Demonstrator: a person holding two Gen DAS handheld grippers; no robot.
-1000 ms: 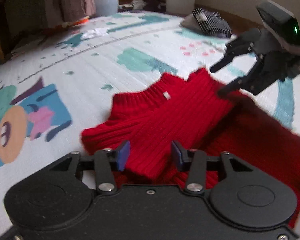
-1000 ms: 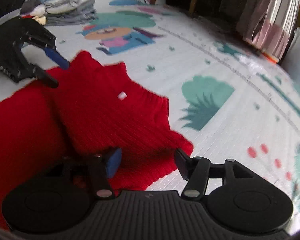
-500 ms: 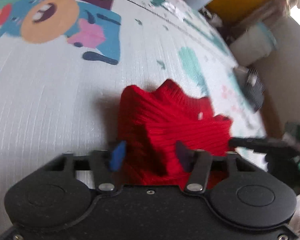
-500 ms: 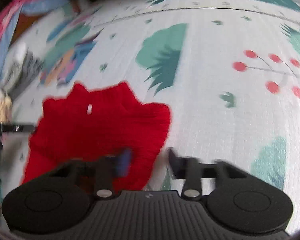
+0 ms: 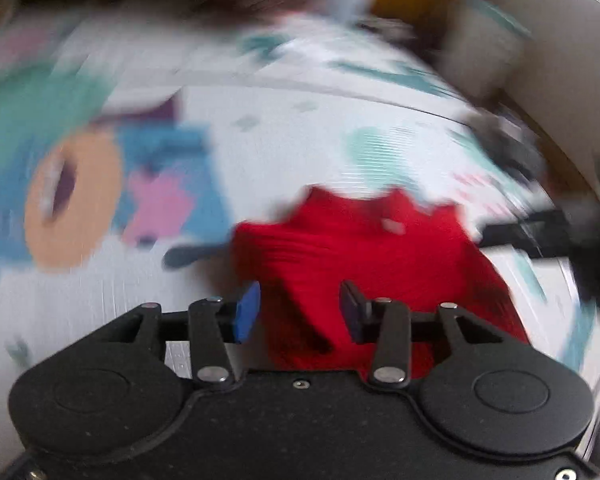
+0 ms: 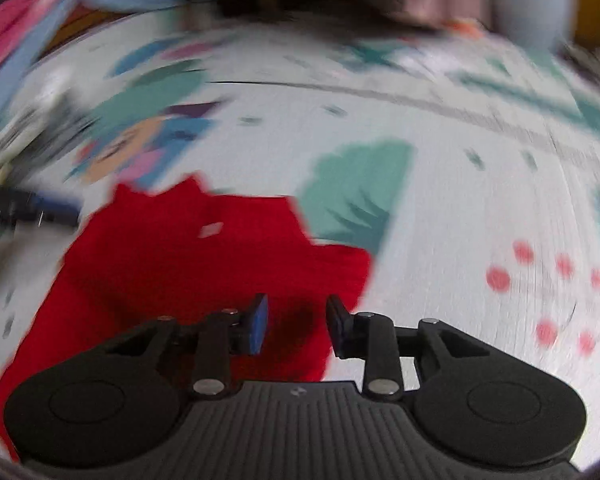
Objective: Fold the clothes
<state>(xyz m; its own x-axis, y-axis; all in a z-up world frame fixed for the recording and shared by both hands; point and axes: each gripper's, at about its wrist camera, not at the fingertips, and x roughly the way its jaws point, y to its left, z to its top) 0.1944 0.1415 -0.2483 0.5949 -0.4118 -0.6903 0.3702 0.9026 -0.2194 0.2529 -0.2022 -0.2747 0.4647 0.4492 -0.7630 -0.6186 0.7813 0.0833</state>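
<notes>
A red ribbed sweater [image 5: 364, 264] lies partly folded on a printed play mat [image 5: 260, 152], with a small white tag near its collar. In the left wrist view my left gripper [image 5: 298, 312] is open above the sweater's near left edge, nothing between its fingers. In the right wrist view the same sweater [image 6: 188, 264] spreads lower left, and my right gripper [image 6: 296, 324] hangs open over its near right edge. Each gripper shows at the side of the other's view: the right gripper [image 5: 540, 232], the left gripper [image 6: 24, 212]. Both views are motion-blurred.
The mat [image 6: 440, 208] carries cartoon prints, a green bush and red dots. Blurred pale containers [image 5: 484, 48] and a dark object stand at its far edge. Pink and blue cloth [image 6: 60, 4] lies beyond the mat at upper left.
Both grippers have swung round and now sit at the sweater's near edge, still open. The sweater looks more bunched than a second ago. Both views have blurred.
</notes>
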